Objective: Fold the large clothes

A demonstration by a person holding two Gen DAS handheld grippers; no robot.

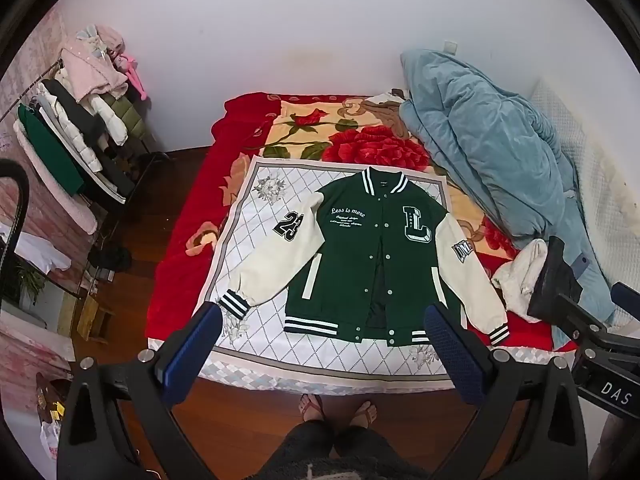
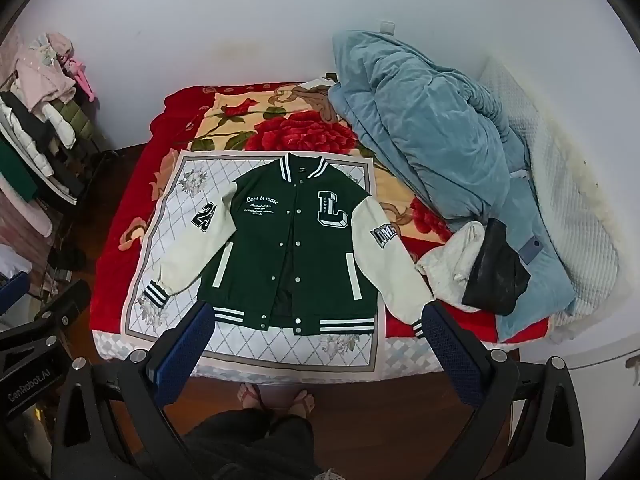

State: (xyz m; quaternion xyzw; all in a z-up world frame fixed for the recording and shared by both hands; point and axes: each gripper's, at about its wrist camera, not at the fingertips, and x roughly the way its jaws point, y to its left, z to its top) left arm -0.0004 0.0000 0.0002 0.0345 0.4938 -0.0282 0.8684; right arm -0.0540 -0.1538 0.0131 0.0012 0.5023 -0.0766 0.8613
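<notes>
White wall backs a bed (image 1: 176, 280) covered by a red floral blanket (image 1: 352, 140), and on that blanket lies a white diamond-patterned cloth (image 1: 256, 248) whose near edge hangs just over the foot of the bed. Spread flat and face up on this cloth is the green varsity jacket (image 1: 360, 256), collar toward the wall, hem toward the person, both cream sleeves angled outward. Its left-side cuff sits inside the cloth's border, while the other sleeve runs past the cloth's edge onto the blanket. Just beyond that sleeve lie a crumpled white garment (image 2: 452, 268) and a black item (image 2: 496, 268), with a heaped blue quilt (image 2: 432, 136) filling the bed's far right side. Bare cloth shows between the hem and the foot edge, and more beside the left sleeve. A loaded clothes rack (image 1: 80, 136) stands on the wooden floor (image 1: 240, 420) to the left, well apart from the bed. Both grippers hover above the foot of the bed, clear of the fabric: the left gripper (image 1: 324, 344) points down at the hem with fingers spread wide and nothing between them, and the right gripper (image 2: 316, 340) is likewise released and empty, beside it. The person's sandalled feet (image 1: 340, 408) stand at the bed's foot.
</notes>
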